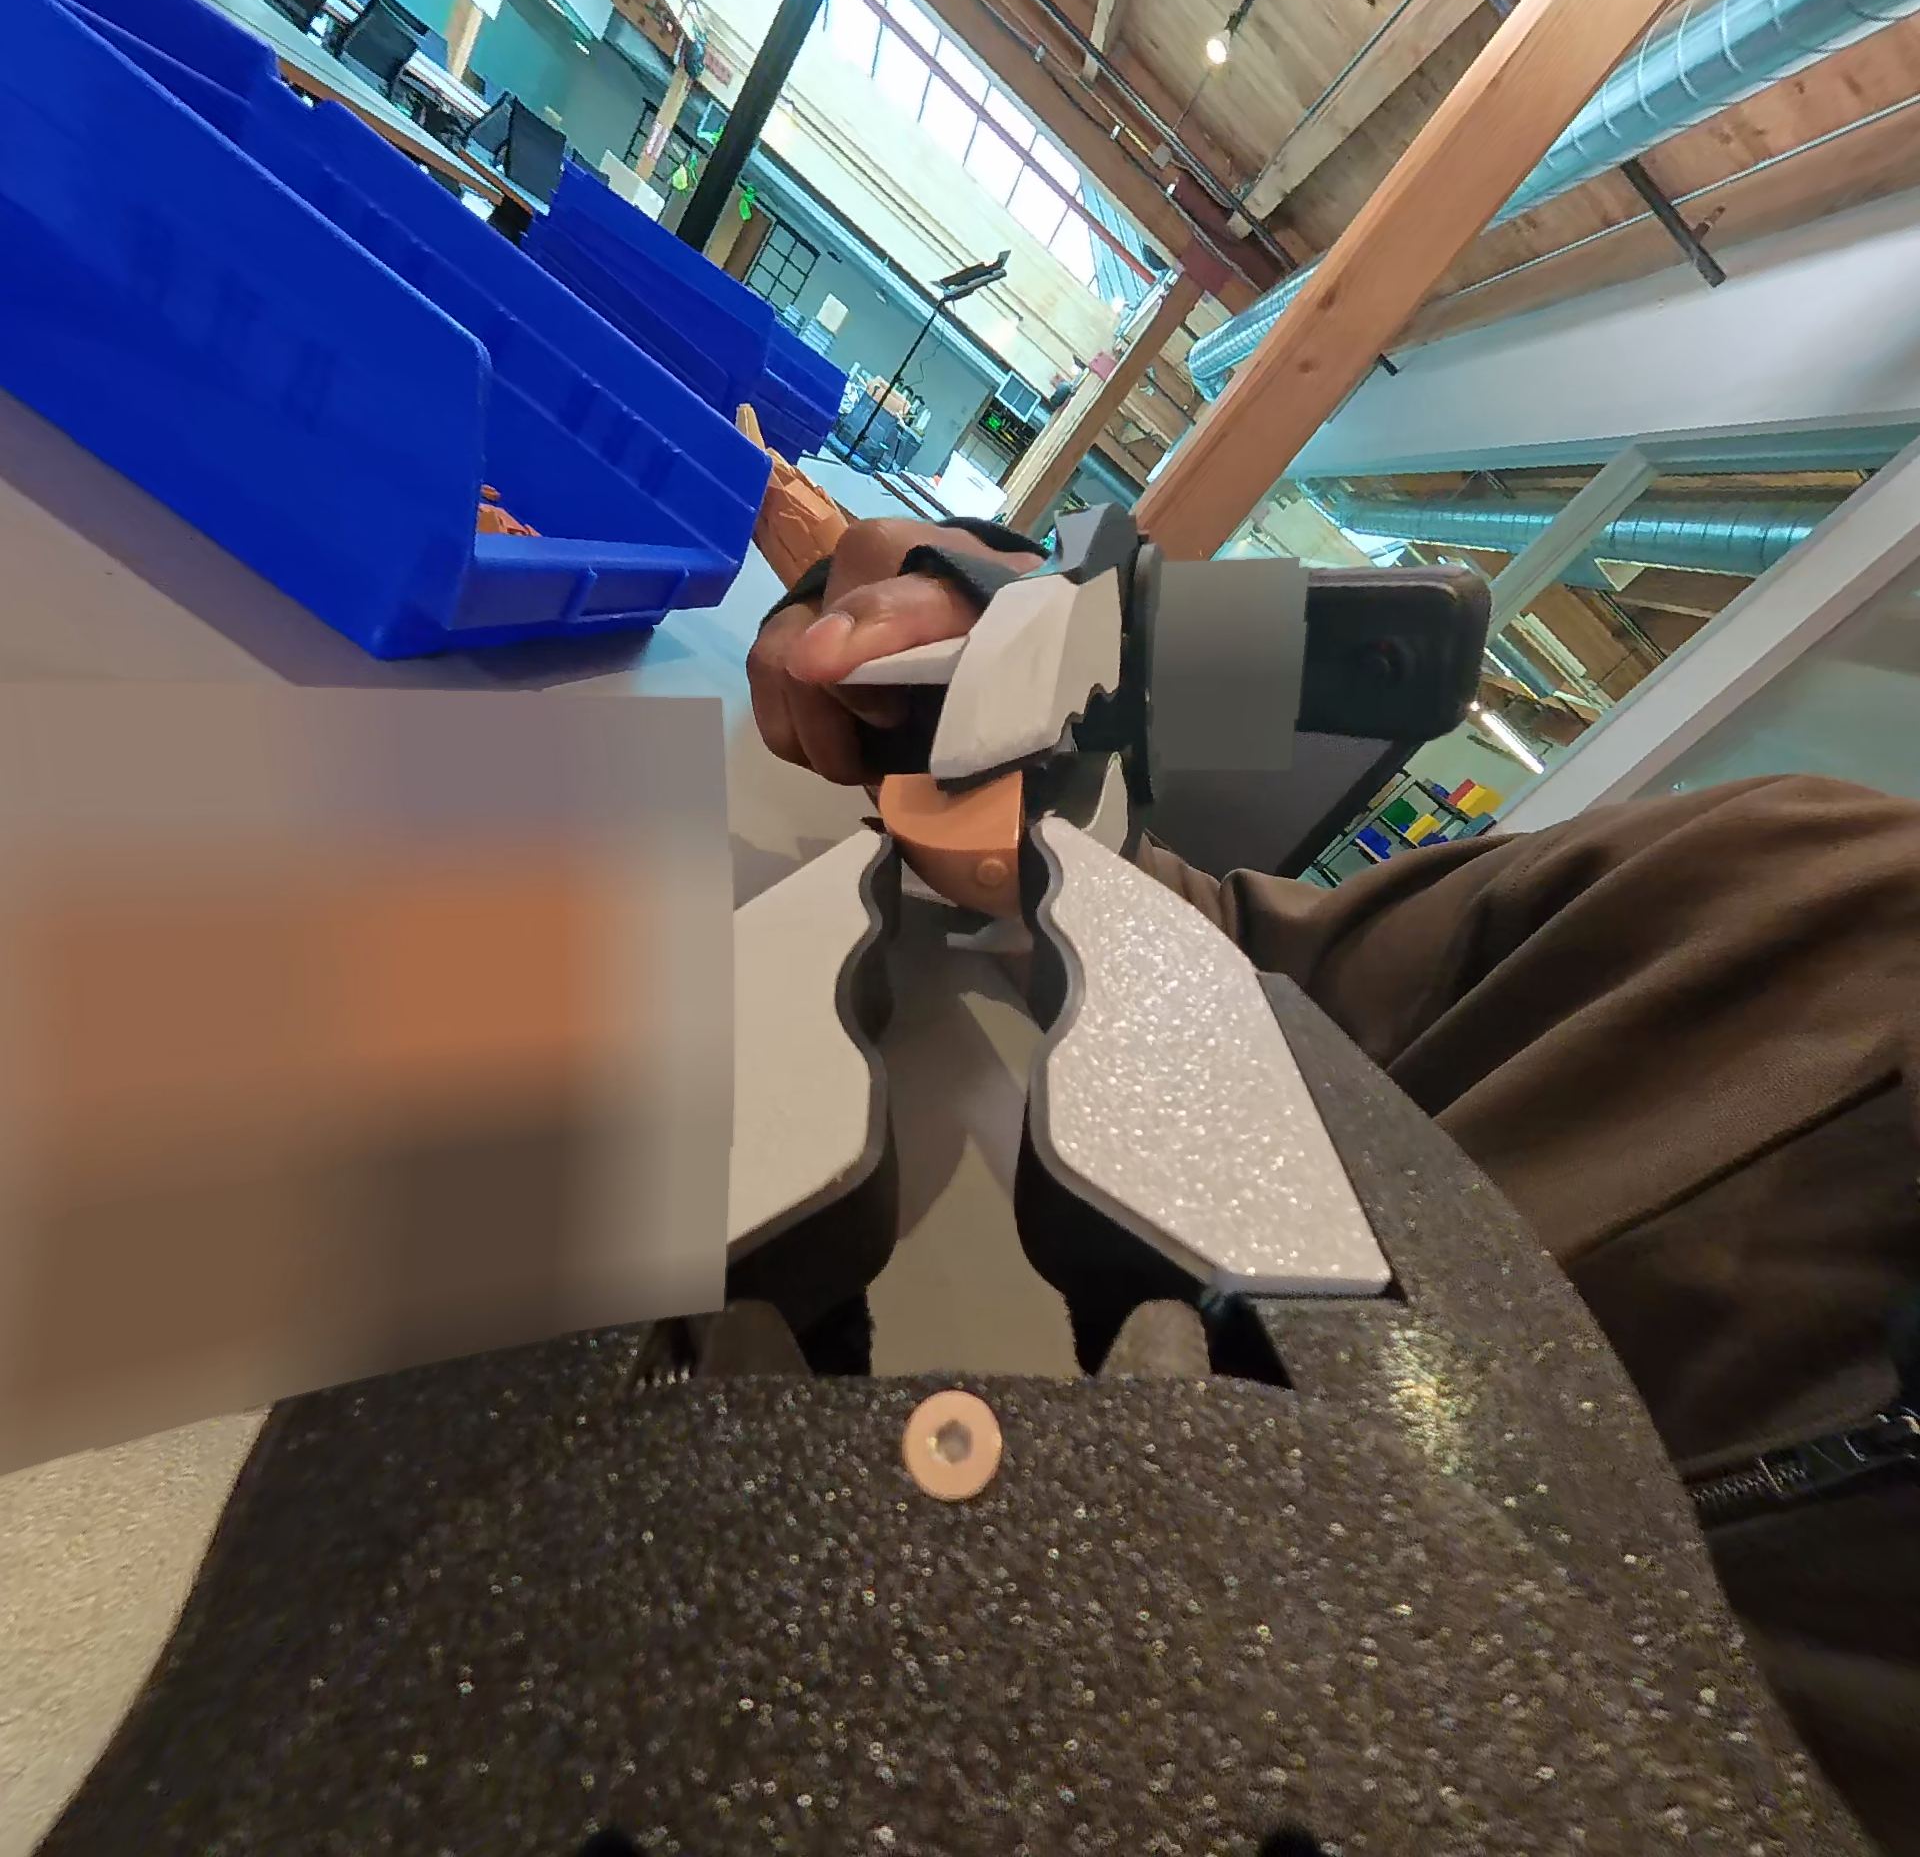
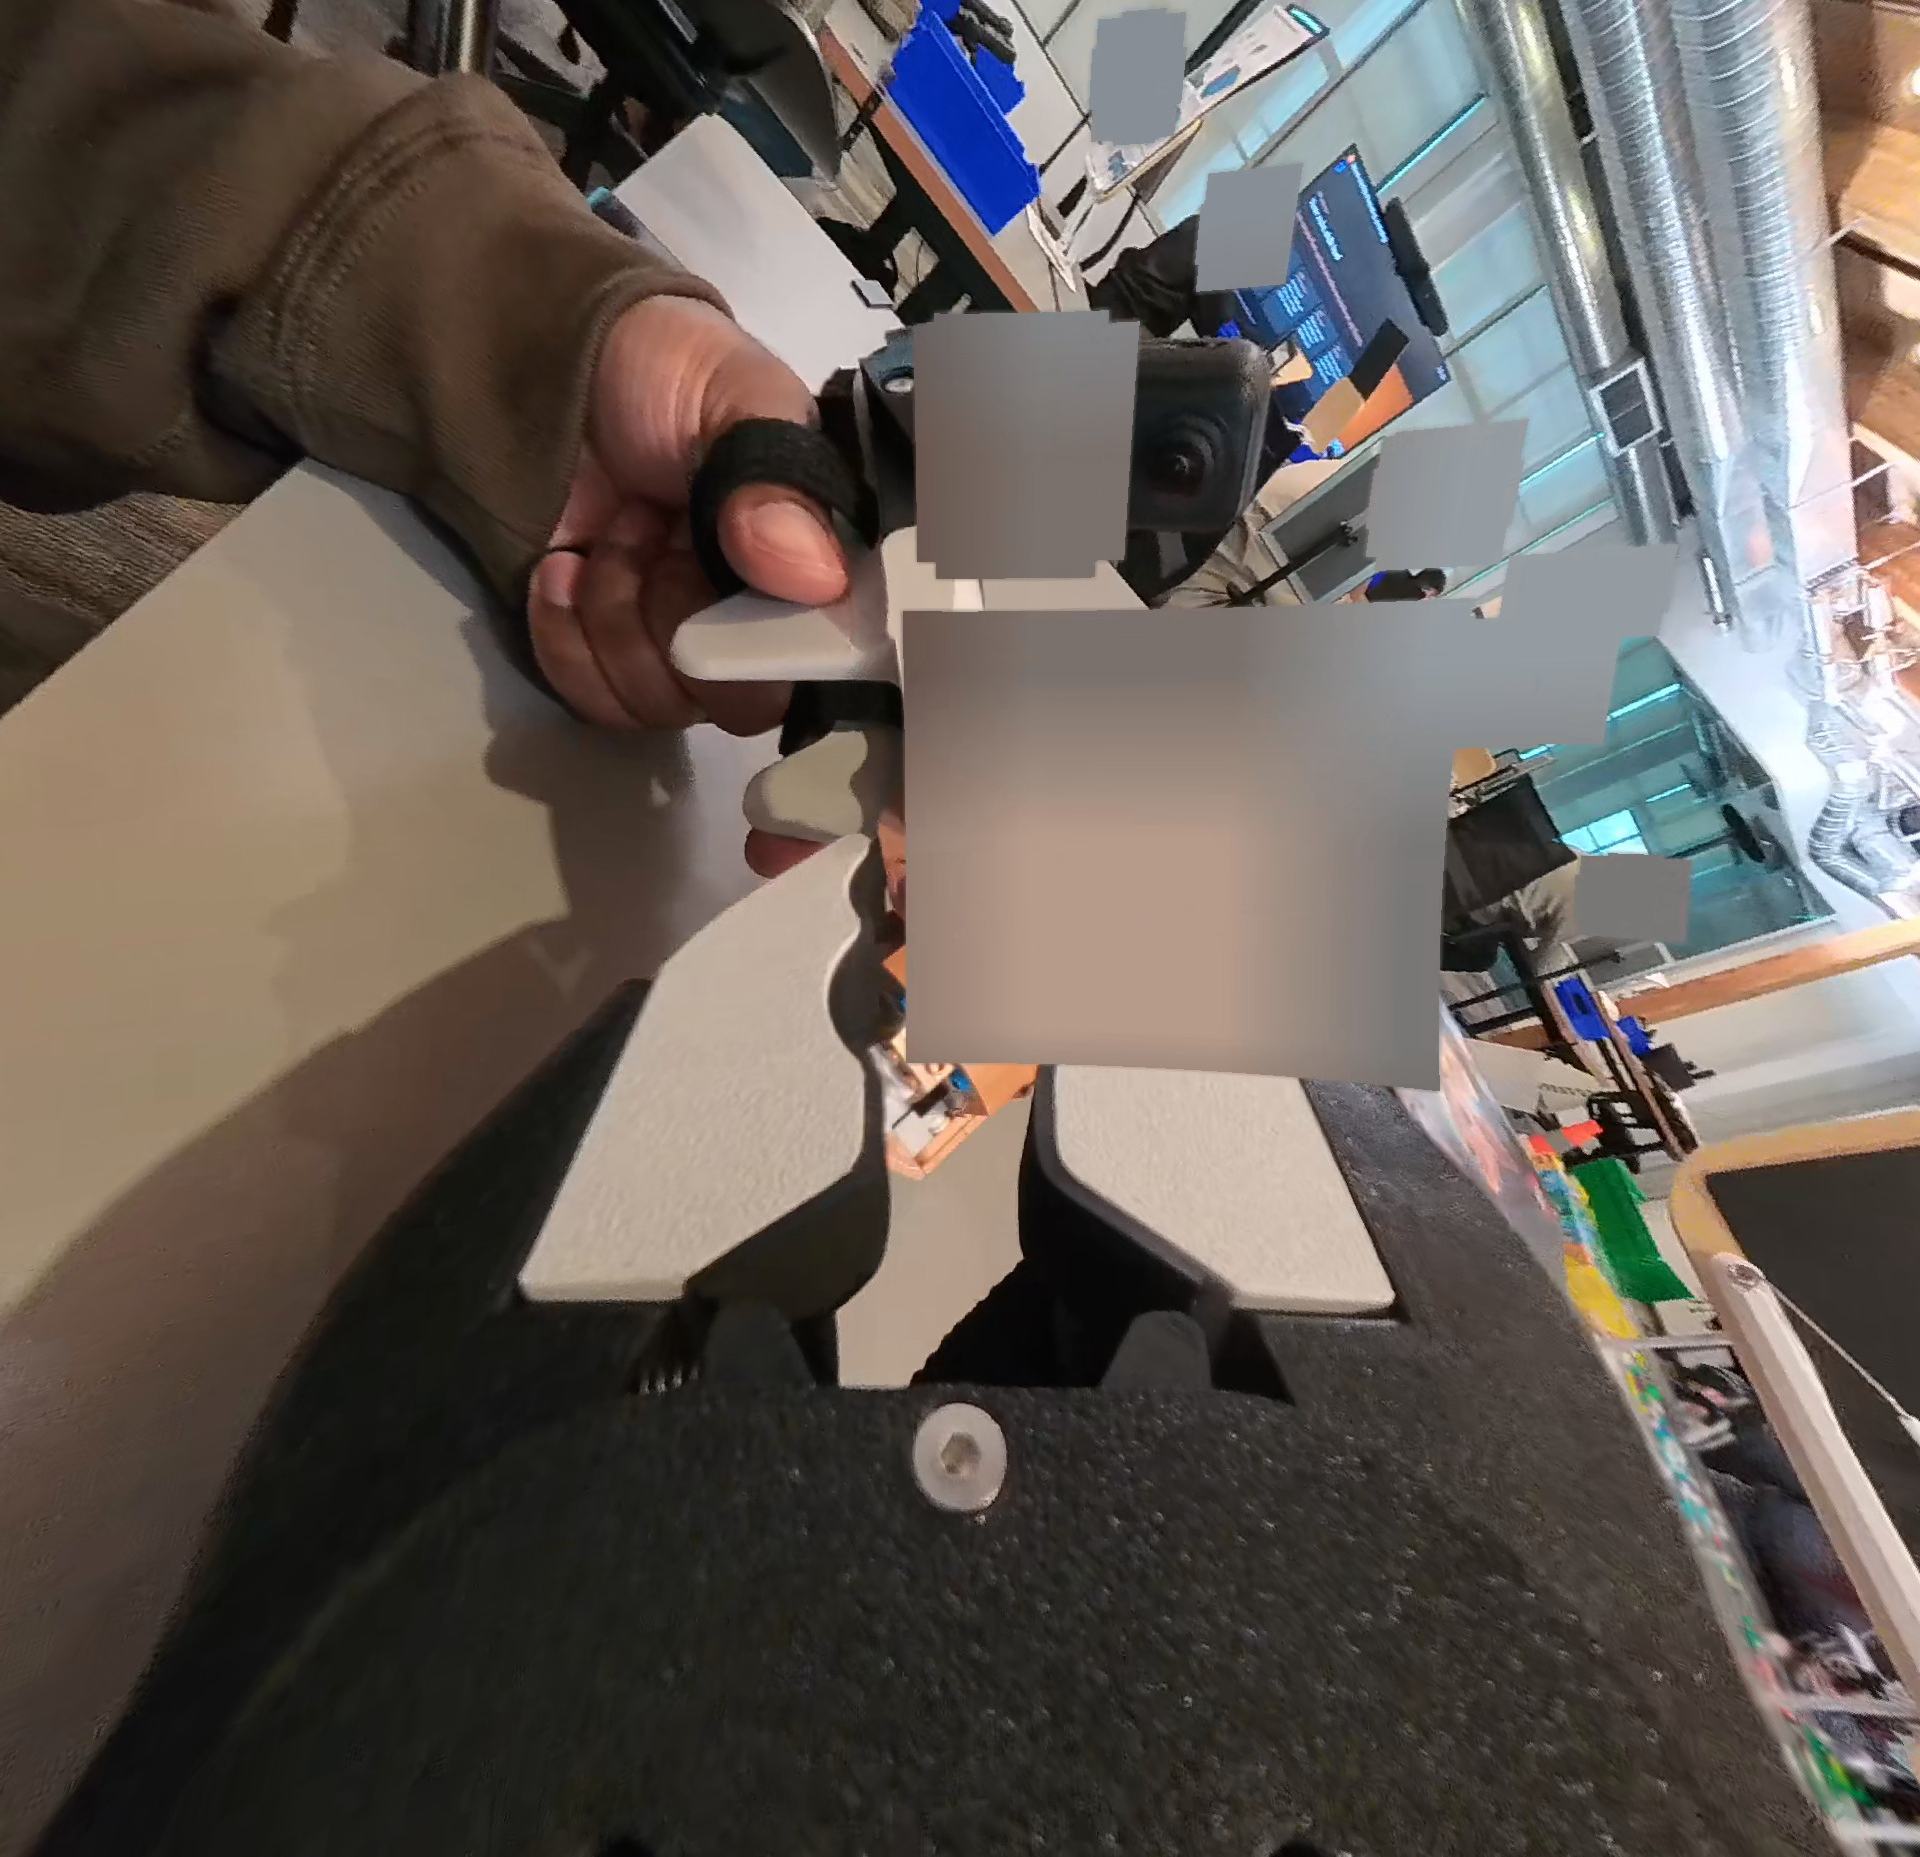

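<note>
A copper-orange plastic jointed piece (image 1: 951,851) sits clamped between the left gripper's (image 1: 956,867) grey wavy fingertips, its far end grasped by the right gripper (image 1: 1023,706), beside blue plastic bins (image 1: 582,519); the right wrist view hides its own tips behind a blur.

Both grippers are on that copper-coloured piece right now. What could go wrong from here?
1. The left gripper pinches only the rounded tip of the copper-coloured piece, so it could slip out or twist.
2. The right gripper holds the same piece close by, so the fingers may knock together.
3. The blue bin sits right beside the hand, so a swing that way could bump it.
</note>
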Action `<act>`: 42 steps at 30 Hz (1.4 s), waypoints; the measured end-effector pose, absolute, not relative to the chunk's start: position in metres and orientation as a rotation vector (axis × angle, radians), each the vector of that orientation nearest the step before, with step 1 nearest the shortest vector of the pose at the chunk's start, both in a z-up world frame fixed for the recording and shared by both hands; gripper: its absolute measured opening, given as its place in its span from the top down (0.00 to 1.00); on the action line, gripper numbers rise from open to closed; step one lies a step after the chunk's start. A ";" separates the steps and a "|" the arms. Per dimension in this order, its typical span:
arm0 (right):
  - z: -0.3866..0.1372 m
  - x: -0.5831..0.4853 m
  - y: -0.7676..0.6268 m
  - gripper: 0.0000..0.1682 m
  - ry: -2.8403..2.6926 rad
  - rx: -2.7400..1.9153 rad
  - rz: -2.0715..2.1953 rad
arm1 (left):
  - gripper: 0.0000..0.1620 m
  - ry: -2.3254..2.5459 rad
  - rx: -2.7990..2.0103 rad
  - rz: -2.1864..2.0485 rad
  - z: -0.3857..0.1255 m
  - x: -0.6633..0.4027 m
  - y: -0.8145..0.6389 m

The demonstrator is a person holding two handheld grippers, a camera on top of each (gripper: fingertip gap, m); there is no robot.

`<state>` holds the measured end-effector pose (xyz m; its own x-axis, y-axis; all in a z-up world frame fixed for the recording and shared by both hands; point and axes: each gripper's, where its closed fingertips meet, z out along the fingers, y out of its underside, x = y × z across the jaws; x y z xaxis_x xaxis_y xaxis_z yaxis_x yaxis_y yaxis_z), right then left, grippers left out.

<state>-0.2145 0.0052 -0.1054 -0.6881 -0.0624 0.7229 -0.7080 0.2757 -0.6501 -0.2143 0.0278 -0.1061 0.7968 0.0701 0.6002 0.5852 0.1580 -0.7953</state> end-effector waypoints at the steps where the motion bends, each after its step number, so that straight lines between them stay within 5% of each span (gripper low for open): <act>1: -0.106 -0.214 0.006 0.85 -1.981 0.694 1.448 | 0.86 -0.578 -1.386 -0.399 -0.106 -0.214 0.028; 33: -0.107 -0.185 0.016 0.85 -2.289 0.729 1.894 | 0.86 -0.396 -1.543 -0.330 -0.112 -0.191 0.033; 42: -0.104 -0.215 0.004 0.84 -1.908 0.662 1.593 | 0.86 -0.529 -1.360 -0.419 -0.101 -0.209 0.020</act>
<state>-0.2149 0.0038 -0.1038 -0.7200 -0.0177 0.6937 -0.6857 0.1717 -0.7073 -0.2089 0.0203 -0.1008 0.8128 0.0201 0.5822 0.5714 0.1674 -0.8034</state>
